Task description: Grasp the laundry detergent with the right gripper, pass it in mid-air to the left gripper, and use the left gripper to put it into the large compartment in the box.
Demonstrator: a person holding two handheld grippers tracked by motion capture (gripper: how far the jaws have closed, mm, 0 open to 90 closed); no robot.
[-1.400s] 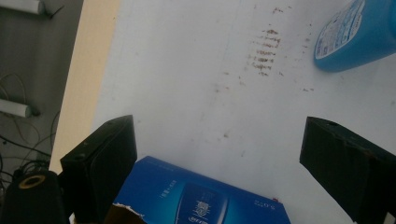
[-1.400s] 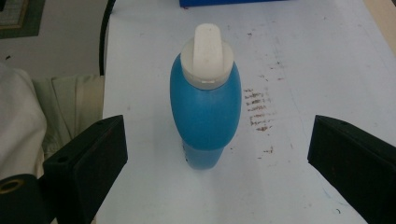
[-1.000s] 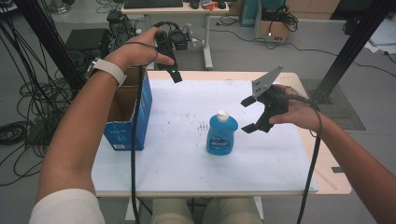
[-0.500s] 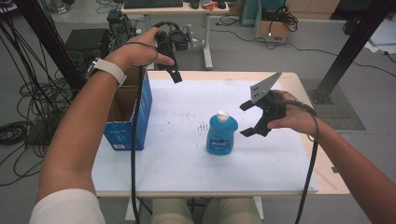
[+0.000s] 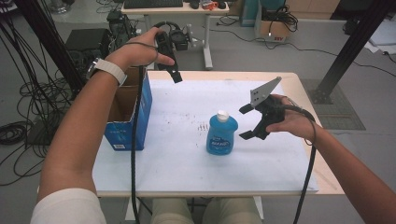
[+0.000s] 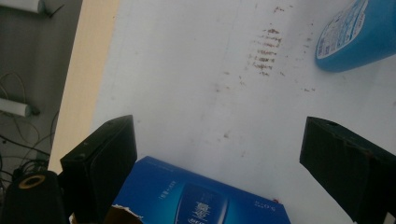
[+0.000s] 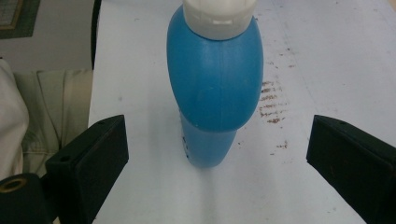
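Note:
A blue bottle (image 5: 222, 134) with a white cap stands upright near the middle of the white tabletop (image 5: 173, 158). My right gripper (image 5: 243, 123) is just right of it at bottle height, open, with its jaws facing the bottle and not touching it. In the right gripper view the bottle (image 7: 215, 84) stands centred ahead of the wide gap of the right gripper (image 7: 215, 135). My left gripper (image 5: 175, 74) is held in the air over the table's far left, beside the open blue cardboard box (image 5: 135, 112). The left gripper (image 6: 222, 135) is open and empty above the box (image 6: 201, 200), with the bottle (image 6: 355, 37) far off.
Brown scuff marks (image 5: 201, 126) dot the sheet left of the bottle. A bundle of black cables (image 5: 18, 102) lies on the floor at the left. A desk (image 5: 187, 9) stands behind the table and a black slanted post (image 5: 350, 51) rises at the right.
My right gripper has edged left and slightly down, closer to the bottle. The left gripper, bottle and box have stayed where they were.

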